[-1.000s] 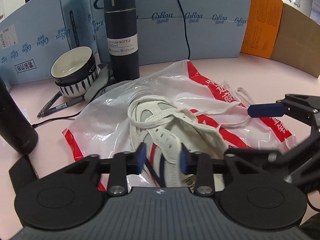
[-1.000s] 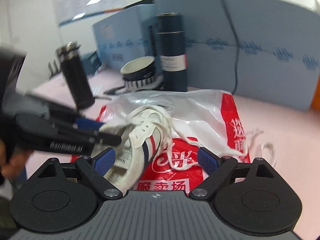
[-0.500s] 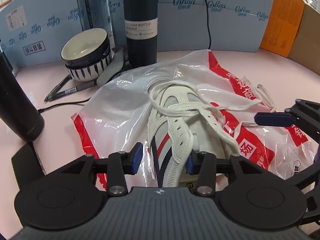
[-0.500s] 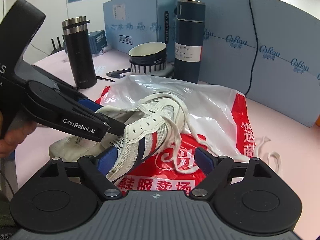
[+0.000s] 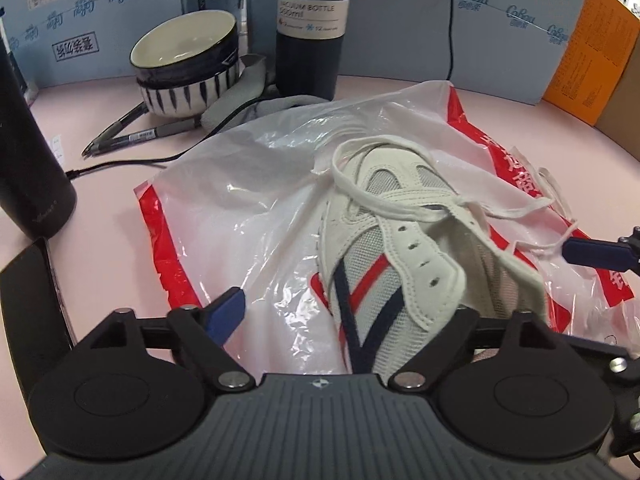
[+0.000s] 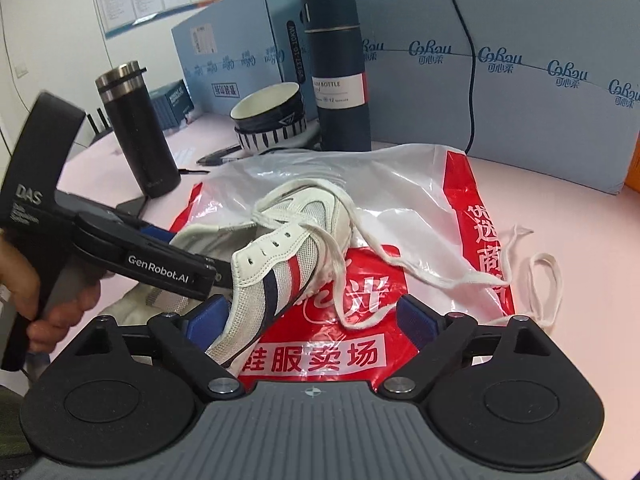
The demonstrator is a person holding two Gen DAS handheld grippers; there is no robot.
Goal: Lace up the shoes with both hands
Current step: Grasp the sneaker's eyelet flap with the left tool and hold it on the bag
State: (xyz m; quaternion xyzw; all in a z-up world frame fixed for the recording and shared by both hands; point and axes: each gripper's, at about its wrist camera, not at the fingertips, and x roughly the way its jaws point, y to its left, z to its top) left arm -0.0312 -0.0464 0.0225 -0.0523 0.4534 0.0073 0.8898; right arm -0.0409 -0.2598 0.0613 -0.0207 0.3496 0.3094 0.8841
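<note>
Your left gripper (image 5: 352, 312) is opening, its jaws wide around the heel end of the shoe (image 5: 404, 252) without pressing it. Your right gripper (image 6: 316, 316) is also spreading, nothing gripped; its left pad (image 6: 208, 314) sits just beside the shoe's side. In the left wrist view the shoe fills the lower centre, long axis running up the frame, toe toward the top. It lies on a red-and-white plastic bag (image 5: 248, 216), its lace (image 5: 404, 204) trailing loose to the right. At upper left, the bowl (image 5: 186, 60) looks empty.
</note>
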